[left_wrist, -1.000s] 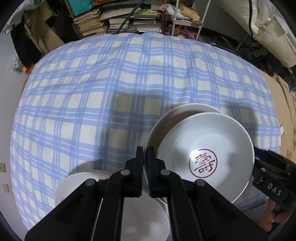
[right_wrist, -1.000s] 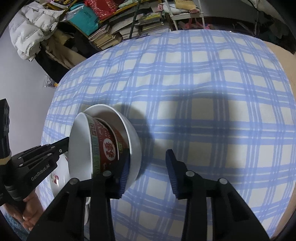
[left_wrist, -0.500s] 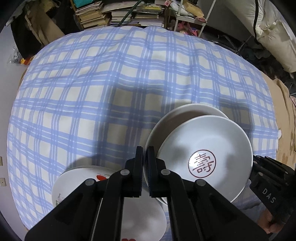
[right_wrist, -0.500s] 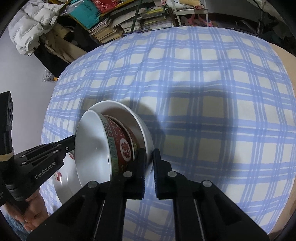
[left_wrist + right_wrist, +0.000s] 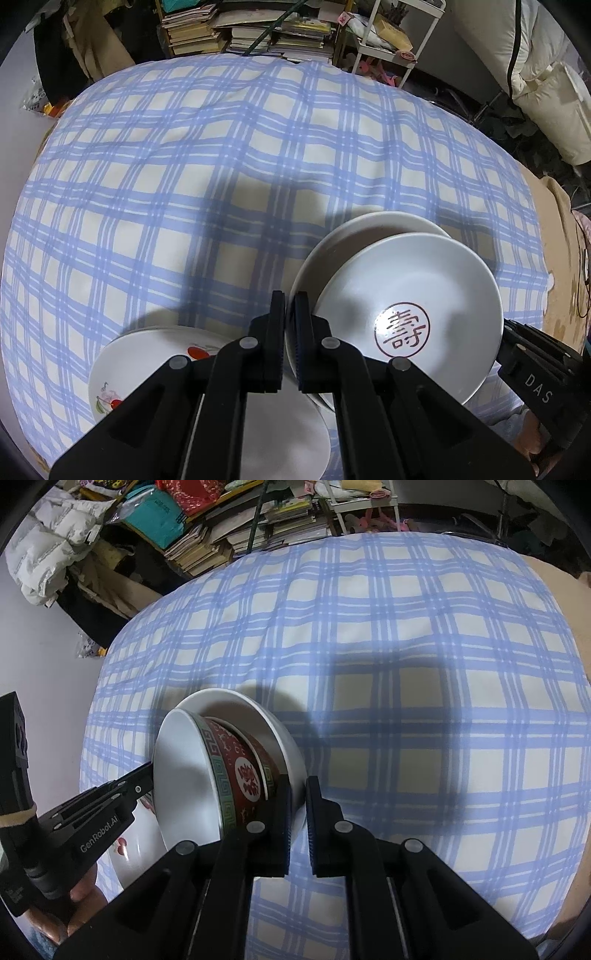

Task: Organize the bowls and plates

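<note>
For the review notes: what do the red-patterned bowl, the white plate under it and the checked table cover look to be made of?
Red-patterned bowl: looks like glazed ceramic or porcelain; glossy white inside, crisp painted red and green bands outside. Melamine cannot be ruled out.
White plate: likely the same glazed ware; smooth, even sheen, thick rounded rim.
Checked table cover: woven fabric, matt; it shows soft wrinkles and folds.

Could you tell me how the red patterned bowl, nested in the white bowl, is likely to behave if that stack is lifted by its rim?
The red patterned bowl looks like glazed ceramic, so probably rigid, fairly heavy and breakable. It sits tilted and loose in the white bowl, so it may slide or rattle. The right hand-held gripper pinches only the white rim, so the smooth glaze could slip.
</note>
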`<state>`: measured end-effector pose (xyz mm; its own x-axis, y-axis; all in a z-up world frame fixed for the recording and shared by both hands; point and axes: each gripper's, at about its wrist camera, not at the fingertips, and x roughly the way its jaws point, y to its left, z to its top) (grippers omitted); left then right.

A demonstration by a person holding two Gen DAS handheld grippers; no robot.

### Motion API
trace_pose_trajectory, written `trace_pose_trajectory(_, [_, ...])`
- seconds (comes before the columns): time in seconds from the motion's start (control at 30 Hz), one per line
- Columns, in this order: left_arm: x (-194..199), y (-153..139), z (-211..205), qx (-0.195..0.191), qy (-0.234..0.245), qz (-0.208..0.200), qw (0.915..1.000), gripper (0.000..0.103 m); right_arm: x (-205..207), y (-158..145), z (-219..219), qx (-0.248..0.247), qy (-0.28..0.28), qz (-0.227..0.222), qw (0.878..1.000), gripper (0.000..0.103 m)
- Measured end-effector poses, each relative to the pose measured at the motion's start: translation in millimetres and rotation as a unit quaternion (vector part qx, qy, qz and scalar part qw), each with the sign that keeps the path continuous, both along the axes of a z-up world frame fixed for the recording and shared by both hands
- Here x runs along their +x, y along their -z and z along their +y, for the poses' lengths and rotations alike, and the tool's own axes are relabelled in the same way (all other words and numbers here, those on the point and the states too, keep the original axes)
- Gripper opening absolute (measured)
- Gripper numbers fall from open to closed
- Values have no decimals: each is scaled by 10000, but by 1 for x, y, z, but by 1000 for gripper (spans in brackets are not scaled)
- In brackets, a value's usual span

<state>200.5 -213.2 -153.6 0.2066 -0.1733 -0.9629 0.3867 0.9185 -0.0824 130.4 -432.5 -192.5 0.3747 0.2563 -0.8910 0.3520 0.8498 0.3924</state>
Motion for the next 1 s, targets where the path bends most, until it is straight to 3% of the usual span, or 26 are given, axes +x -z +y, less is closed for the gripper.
trace_pose_trajectory(0.17, [1,1,1,-22,-32,5,10000,2,0,0,0,7,26,-4,10000,11])
trace_pose_trajectory(0.47, [1,1,-11,380,276,29,9989,5,3,1,0,20,-2,126,9999,11])
trace_pose_trajectory(0.83, [8,7,-5,181,300,27,9994,3,4,0,2,-65,-13,126,9999,11])
trace_pose_trajectory(1.0, [-1,4,-9,322,259,-73,9991,3,6,1,1,-17,54,216,9998,11])
